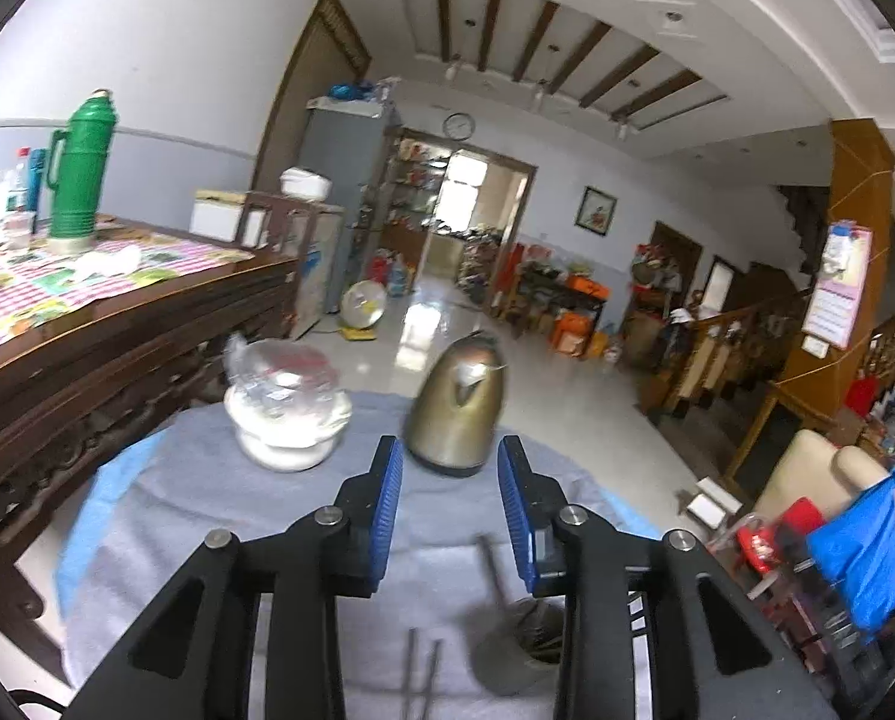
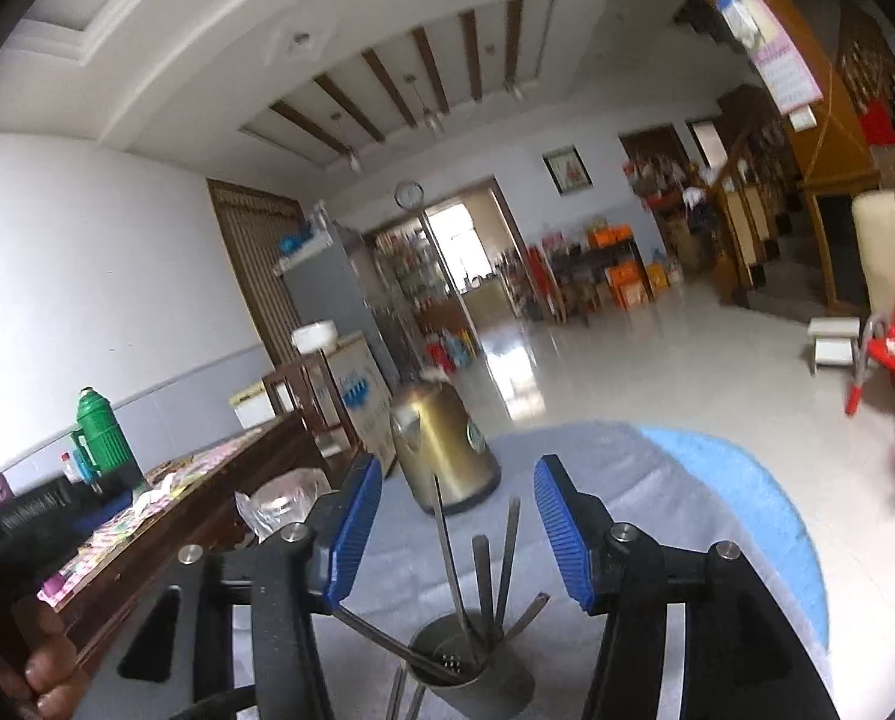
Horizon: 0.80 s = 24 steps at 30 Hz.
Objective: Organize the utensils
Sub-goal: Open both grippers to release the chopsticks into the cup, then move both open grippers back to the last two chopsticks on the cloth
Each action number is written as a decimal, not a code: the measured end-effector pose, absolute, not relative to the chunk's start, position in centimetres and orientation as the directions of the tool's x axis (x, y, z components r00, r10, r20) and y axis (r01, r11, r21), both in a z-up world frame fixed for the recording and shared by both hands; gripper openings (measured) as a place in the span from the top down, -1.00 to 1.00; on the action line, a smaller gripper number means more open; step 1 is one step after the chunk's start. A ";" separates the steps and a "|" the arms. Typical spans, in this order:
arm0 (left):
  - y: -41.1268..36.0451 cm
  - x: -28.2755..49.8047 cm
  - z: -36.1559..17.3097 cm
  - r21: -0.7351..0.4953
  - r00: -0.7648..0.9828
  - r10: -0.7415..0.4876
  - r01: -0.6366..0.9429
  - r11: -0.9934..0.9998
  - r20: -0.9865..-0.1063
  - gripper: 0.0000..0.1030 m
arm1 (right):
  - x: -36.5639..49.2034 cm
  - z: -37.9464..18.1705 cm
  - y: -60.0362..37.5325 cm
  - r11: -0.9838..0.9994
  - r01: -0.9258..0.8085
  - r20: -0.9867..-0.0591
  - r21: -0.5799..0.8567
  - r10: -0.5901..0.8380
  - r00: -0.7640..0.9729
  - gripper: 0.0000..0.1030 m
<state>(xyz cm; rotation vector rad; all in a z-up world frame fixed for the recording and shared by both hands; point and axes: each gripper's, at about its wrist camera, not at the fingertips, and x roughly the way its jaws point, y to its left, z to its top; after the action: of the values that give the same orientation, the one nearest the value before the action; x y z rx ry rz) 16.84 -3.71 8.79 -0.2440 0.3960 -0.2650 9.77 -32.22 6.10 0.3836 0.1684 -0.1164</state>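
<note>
Round grey metal utensil cup (image 1: 528,642) half hidden behind black gripper arm. Thin metal sticks (image 1: 418,681) cut off at bottom edge (fork or chopsticks, cannot tell). Shiny plastic-wrapped white bowl (image 1: 287,414) blurred.

A gold kettle (image 1: 456,405) and a plastic-wrapped white bowl (image 1: 288,414) are parked on the grey cloth (image 1: 207,498); green thermos (image 1: 81,171) seen on the sideboard (image 1: 105,324).

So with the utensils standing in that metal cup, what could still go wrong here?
The utensil holder is narrow, with handles splaying outward, so the right gripper, jaws open around them, might tip it. The gold kettle stands just behind, easy to bump. Loose chopsticks on the table could roll away.
</note>
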 end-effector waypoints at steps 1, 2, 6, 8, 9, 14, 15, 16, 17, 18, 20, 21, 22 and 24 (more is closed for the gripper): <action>-3.2 16.9 8.2 -0.280 0.885 -0.289 0.192 0.941 -0.364 0.34 | 9.4 6.3 -32.2 0.923 0.146 -0.175 0.356 -0.087 0.981 -0.12; -2.6 17.0 7.5 -0.277 0.879 -0.281 0.179 0.944 -0.386 0.34 | 9.0 6.4 -32.4 0.924 0.144 -0.169 0.355 -0.088 0.982 -0.12; -1.2 17.3 4.5 -0.273 0.832 -0.265 0.143 0.951 -0.488 0.26 | 8.1 6.2 -33.2 0.915 0.151 -0.175 0.375 -0.091 0.980 -0.10; -0.6 17.2 2.5 -0.267 0.800 -0.258 0.127 0.955 -0.542 0.26 | 7.8 5.7 -33.7 0.911 0.161 -0.194 0.381 -0.092 0.977 -0.08; -0.4 17.1 1.6 -0.261 0.785 -0.255 0.123 0.958 -0.565 0.26 | 7.6 5.4 -33.8 0.908 0.170 -0.207 0.382 -0.096 0.974 -0.08; -0.1 16.4 -2.9 -0.238 0.701 -0.239 0.102 0.966 -0.672 0.25 | 6.2 3.5 -33.7 0.912 0.179 -0.267 0.369 -0.080 0.960 -0.08; 0.0 16.3 -3.8 -0.239 0.682 -0.236 0.092 0.967 -0.693 0.25 | 6.1 3.1 -33.4 0.916 0.177 -0.281 0.361 -0.074 0.957 -0.08; 0.1 16.2 -4.4 -0.242 0.668 -0.237 0.087 0.966 -0.705 0.25 | 6.0 2.6 -33.1 0.919 0.176 -0.298 0.354 -0.068 0.952 -0.08; 0.1 16.0 -5.0 -0.245 0.655 -0.239 0.084 0.966 -0.717 0.25 | 6.1 2.0 -32.7 0.921 0.174 -0.315 0.350 -0.059 0.947 -0.08; 0.2 15.8 -5.5 -0.245 0.643 -0.239 0.083 0.966 -0.728 0.25 | 6.1 1.3 -32.3 0.922 0.168 -0.338 0.348 -0.044 0.940 -0.08; 0.0 15.5 -6.0 -0.233 0.629 -0.235 0.086 0.969 -0.741 0.25 | 6.4 -0.1 -31.5 0.921 0.158 -0.384 0.356 -0.010 0.923 -0.08; -0.2 15.3 -6.3 -0.222 0.622 -0.229 0.089 0.971 -0.749 0.21 | 6.7 -1.0 -31.0 0.919 0.149 -0.410 0.364 0.014 0.912 -0.08; -0.4 15.1 -6.5 -0.206 0.617 -0.217 0.090 0.974 -0.756 0.19 | 7.0 -1.8 -30.4 0.919 0.137 -0.435 0.370 0.041 0.899 -0.08; -0.6 14.9 -6.3 -0.177 0.615 -0.196 0.092 0.980 -0.764 0.15 | 7.4 -3.2 -29.2 0.924 0.119 -0.472 0.364 0.072 0.879 -0.08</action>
<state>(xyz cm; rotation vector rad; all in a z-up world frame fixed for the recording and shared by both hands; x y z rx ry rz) 14.92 -0.56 -6.35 -0.1249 0.8937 -0.1665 7.45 -29.17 -3.20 0.3961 0.5008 -0.0251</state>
